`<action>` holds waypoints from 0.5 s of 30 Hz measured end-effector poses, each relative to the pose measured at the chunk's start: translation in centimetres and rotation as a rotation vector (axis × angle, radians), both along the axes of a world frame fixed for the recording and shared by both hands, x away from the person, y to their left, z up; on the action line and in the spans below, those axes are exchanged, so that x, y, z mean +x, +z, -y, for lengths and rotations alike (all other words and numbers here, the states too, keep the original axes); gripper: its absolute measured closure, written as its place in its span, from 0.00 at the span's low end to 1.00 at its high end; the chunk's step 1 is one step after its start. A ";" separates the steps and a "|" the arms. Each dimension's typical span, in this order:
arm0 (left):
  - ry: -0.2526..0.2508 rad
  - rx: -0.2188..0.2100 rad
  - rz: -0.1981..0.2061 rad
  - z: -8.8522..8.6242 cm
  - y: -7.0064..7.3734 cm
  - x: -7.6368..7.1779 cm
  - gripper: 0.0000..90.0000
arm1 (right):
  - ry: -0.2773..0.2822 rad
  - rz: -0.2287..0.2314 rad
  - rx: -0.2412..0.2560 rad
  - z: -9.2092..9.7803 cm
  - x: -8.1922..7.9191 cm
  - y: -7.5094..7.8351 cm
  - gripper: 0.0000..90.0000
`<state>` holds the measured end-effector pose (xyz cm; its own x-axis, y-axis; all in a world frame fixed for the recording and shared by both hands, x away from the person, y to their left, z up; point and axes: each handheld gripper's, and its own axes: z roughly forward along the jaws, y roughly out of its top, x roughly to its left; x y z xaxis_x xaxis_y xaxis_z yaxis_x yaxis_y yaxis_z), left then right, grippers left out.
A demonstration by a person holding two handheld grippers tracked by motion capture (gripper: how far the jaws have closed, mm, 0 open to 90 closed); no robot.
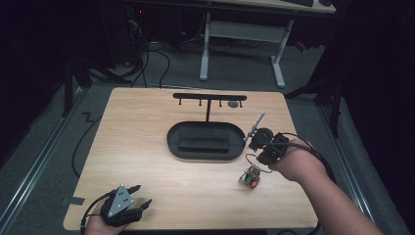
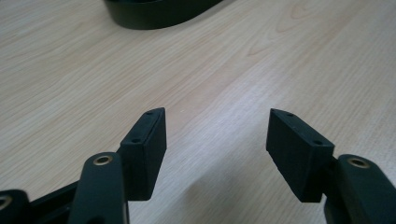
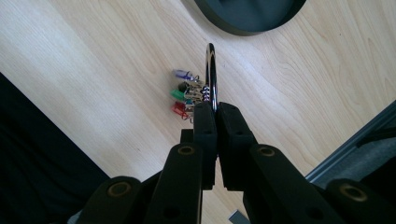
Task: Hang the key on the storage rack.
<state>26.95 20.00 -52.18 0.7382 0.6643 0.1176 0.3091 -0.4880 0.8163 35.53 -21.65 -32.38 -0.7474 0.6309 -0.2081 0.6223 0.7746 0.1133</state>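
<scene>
Step in hand, as I read it: pick-up of the key ring (image 3: 211,77); the right hand-held gripper (image 3: 211,109) is clenched on the ring's metal loop, jaws pinched together w/ the thin wire between them. Keys w/ coloured caps (image 3: 183,95) (purple, green, red) hang bunched off the loop, and in the high view that bunch (image 1: 251,177) sits low on the counter (image 1: 147,147), near its front-right part, just below-left of the right hand-held gripper (image 1: 264,147); can't tell if the keys are touching the wood or just lifted. Likely goal is the black hook stand (image 1: 209,97) w/ its oval base tray (image 1: 205,138) at counter centre, well apart from the keys; small pegs hang under the top bar. Next move prob calls for a lift clear of the counter, carry toward the bar, then turn the loop so it opens to a peg — thin loop, small peg, so alignment needs care & grip mustn't slip. Left hand-held gripper (image 1: 139,196) is released, jaws spread wide over bare wood at front-left, idle; the left gripper view (image 2: 217,135) has nothing between the pads.
</scene>
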 end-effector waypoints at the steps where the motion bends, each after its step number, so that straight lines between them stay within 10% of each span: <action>1: 0.015 -0.007 -0.001 -0.3 0.1 0.0 0.42 | -0.005 -0.006 0.007 0.0 0.2 0.1 0.97; 15: 0.068 -0.046 -0.018 -2.0 0.2 -1.1 0.39 | -0.034 -0.026 0.085 -0.2 2.7 3.1 0.97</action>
